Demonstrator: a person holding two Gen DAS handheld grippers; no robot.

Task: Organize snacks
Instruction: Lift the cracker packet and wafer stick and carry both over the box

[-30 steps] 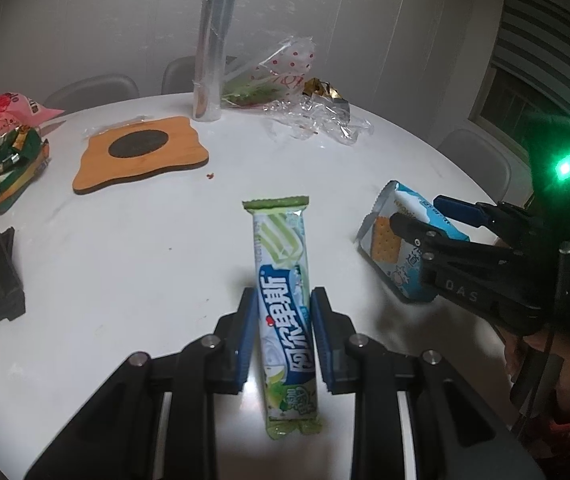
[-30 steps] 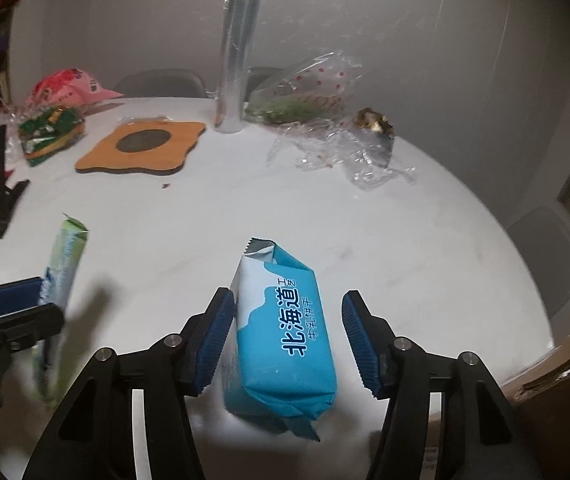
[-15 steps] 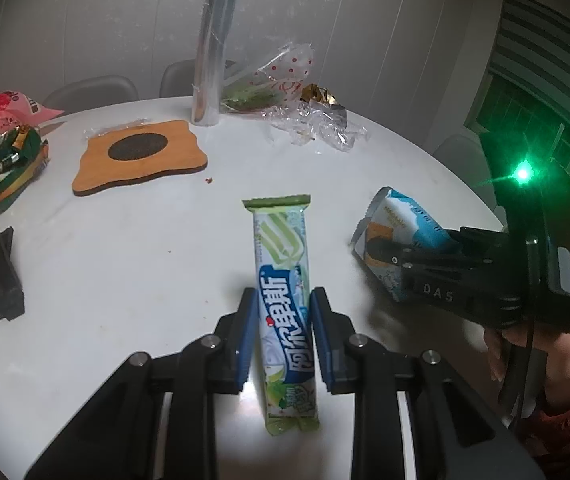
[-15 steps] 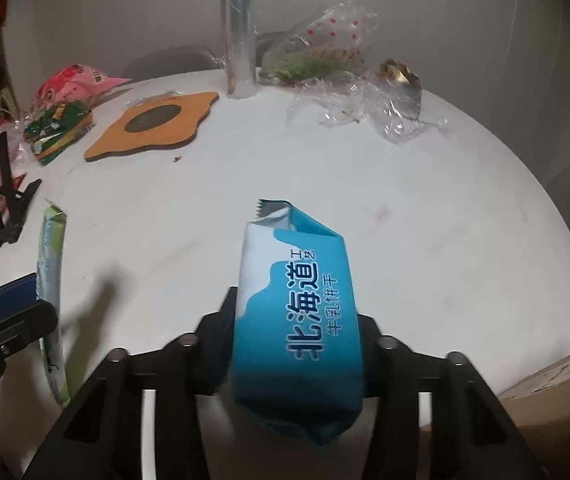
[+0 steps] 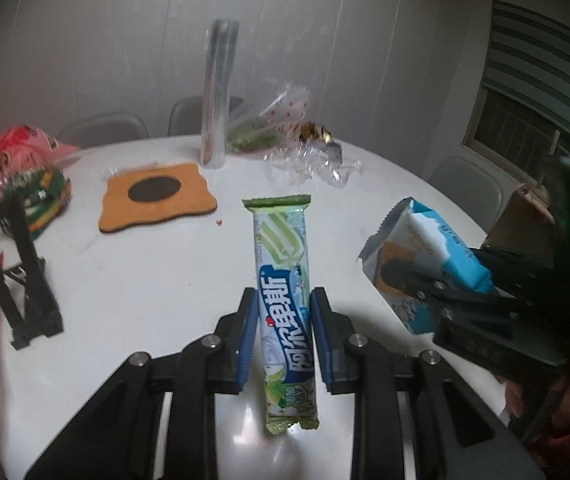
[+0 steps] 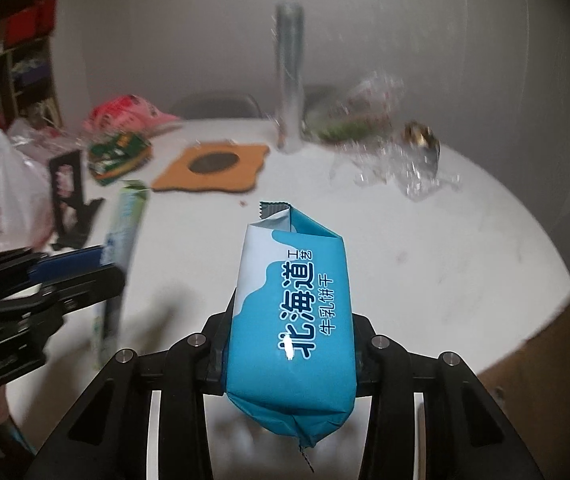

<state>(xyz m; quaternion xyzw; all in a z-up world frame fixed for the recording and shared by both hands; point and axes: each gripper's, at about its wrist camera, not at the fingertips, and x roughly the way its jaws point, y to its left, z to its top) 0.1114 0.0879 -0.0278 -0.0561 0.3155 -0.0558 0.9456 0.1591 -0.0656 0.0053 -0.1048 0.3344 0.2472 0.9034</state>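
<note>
A long green-and-white wafer packet (image 5: 283, 264) is held off the white round table (image 5: 145, 280), with my left gripper (image 5: 281, 300) shut on its lower half. The right wrist view shows the same packet (image 6: 125, 220) and left gripper (image 6: 97, 264) at the left. A blue-and-white biscuit packet (image 6: 293, 312) hangs above the table, pressed between the fingers of my right gripper (image 6: 293, 316), whose tips it hides. In the left wrist view the blue packet (image 5: 433, 240) and right gripper (image 5: 417, 280) are at the right, with a hand below them.
At the back stand a wooden coaster mat (image 5: 157, 200), an upright foil roll (image 5: 217, 92) and crumpled clear wrappers (image 5: 313, 160). Red and green snack bags (image 5: 25, 168), a black stand (image 5: 17, 264) and a white plastic bag (image 6: 1, 184) sit left. A cardboard box (image 6: 545, 360) is at the right edge.
The right jaws closed on the blue biscuit packet and lifted it off the table. The left gripper rose with the green wafer packet still in it.
</note>
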